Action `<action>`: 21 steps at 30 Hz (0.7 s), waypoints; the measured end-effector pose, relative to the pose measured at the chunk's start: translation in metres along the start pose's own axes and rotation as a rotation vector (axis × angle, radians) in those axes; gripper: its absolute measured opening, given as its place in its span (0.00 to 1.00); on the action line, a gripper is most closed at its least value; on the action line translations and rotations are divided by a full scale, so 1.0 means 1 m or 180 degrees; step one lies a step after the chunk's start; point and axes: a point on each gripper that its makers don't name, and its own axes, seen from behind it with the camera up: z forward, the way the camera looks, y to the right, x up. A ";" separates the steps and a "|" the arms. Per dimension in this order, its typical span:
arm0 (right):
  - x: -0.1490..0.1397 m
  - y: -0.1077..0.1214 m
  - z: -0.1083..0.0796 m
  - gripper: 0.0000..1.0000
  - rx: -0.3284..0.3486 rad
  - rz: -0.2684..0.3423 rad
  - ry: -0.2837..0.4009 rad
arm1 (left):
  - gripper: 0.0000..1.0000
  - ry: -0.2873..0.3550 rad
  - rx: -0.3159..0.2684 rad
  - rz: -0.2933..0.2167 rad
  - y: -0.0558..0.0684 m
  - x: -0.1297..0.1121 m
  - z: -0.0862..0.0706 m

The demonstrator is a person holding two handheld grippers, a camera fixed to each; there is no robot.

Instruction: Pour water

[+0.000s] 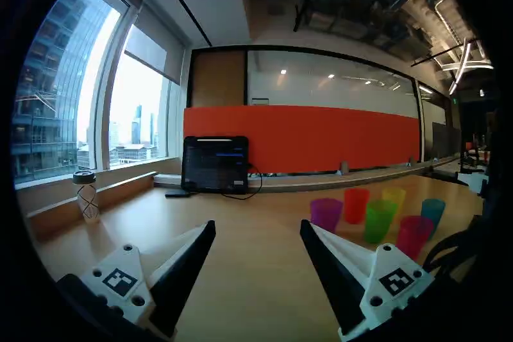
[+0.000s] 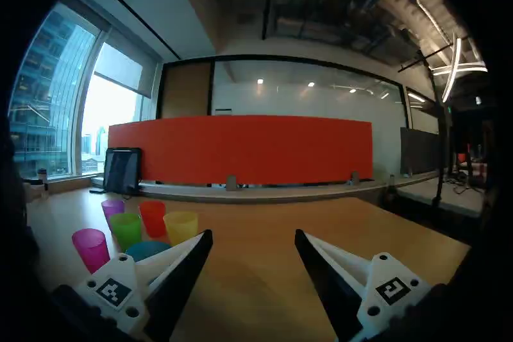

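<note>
Left gripper [image 1: 257, 223] and right gripper [image 2: 253, 233] alike: tapered black fingers [image 1: 186, 265] on white mounts [image 1: 359, 262], dotted with screw holes, each carrying a square black-and-white marker [image 1: 120, 281].

a light wooden table [image 1: 256, 278] carries a close cluster of six upright plastic cups [image 1: 379, 220] (purple, orange, yellow, green, pink, teal). at its far edge stands a dark tablet [image 1: 215, 163], a black cable [image 1: 251, 192] trailing beside it.

Can see only the rim of the teal cup [image 2: 146, 249] behind a finger of the right gripper [image 2: 253, 234]. Cannot make out the tablet [image 1: 215, 163] screen, too small. Loses the foot of the pink cup [image 1: 413, 234] behind the left gripper [image 1: 257, 223]
</note>
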 end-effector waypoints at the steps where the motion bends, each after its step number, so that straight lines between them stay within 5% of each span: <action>1: 0.000 0.000 0.000 1.00 0.0001 0.0004 -0.0009 | 0.99 0.0003 -0.0001 -0.0005 0.000 0.003 -0.001; 21: 0.080 0.007 0.003 1.00 0.0121 -0.0026 0.0023 | 0.99 -0.0133 -0.0073 0.0072 -0.007 0.056 0.017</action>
